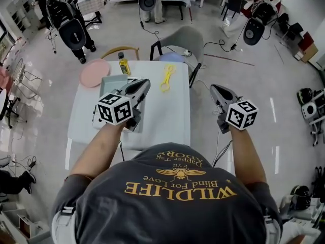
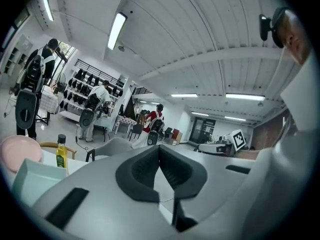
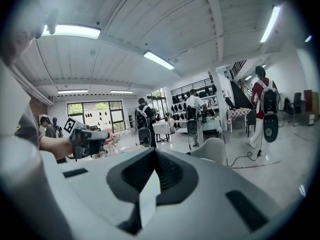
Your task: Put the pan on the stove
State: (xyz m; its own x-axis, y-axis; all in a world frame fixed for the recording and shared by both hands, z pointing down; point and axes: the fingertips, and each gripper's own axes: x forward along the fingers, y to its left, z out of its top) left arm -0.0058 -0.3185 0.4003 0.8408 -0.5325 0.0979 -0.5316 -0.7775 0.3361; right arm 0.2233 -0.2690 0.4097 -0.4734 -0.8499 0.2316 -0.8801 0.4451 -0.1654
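Pointing forward, near level | left gripper (image 1: 146, 83): jaws together | right gripper (image 1: 214, 88): same

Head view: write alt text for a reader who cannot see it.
A person holds a left claw and a right claw, both shut and empty, at a white table bearing a pink plate, a bottle, yellow tongs and a grey tray.

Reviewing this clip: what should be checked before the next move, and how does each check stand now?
1. Pan located: cannot tell; none visible, and the left hand-held gripper hides part of the table.
2. Stove located: cannot tell; none recognisable.
3. Left hand-held gripper empty: ok; jaws together, nothing between.
4. Right hand-held gripper empty: ok; jaws together, nothing between.
5. Pink plate, bottle and yellow tongs out of the way: ok; towards the table's far edge.
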